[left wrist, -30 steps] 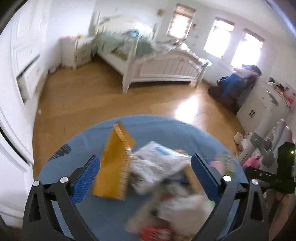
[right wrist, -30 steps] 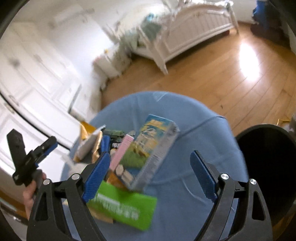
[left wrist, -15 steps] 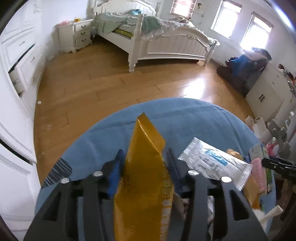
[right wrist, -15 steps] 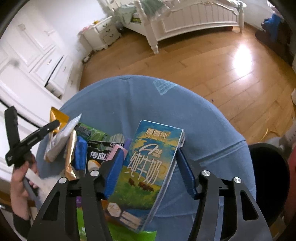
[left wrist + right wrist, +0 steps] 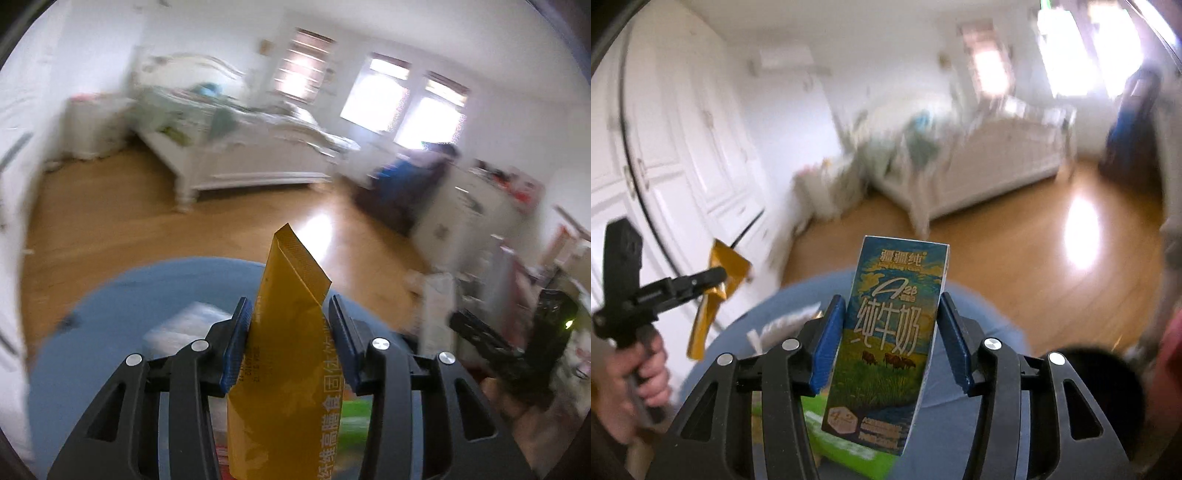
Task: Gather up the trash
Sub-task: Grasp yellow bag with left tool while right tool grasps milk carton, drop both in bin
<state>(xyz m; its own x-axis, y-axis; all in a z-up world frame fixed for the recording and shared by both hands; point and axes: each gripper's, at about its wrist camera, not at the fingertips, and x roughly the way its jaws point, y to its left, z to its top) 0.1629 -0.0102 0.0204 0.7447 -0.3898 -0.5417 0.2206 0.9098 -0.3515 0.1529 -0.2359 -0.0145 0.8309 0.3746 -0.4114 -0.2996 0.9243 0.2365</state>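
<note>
Gripping one piece of trash apiece, both handheld grippers are seen raised above a round table draped in blue cloth [image 5: 122, 306]. The left gripper [image 5: 290, 345] has its blue-padded fingers [image 5: 238, 343] clamped on a yellow snack pouch [image 5: 288, 369], which stands upright between them, its crimped top edge tilting slightly rightward and printed characters running down its lower right side. From the right wrist view, that same pouch hangs off to the left, pinched in the black tool held by the person's left hand [image 5: 642, 373]. The right gripper [image 5: 892, 343] is closed on a milk carton [image 5: 890, 343], printed with cows on a green pasture under a blue sky, held upright and lifted clear of the cloth. Below the carton, a bright green packet [image 5: 849, 446] lies on the table, and a clear plastic wrapper [image 5: 786, 325] lies behind the left finger; the left wrist view shows a pale, blurred wrapper [image 5: 184, 328] on the cloth as well. A dark round bin [image 5: 1082, 380] sits at the table's right edge. Beyond, a white bed [image 5: 236, 155] stands on a wooden floor [image 5: 110, 221], with sunlit windows [image 5: 402, 99] behind and white wardrobe doors [image 5: 683, 147] along the left wall. Much of the background is motion-blurred.
</note>
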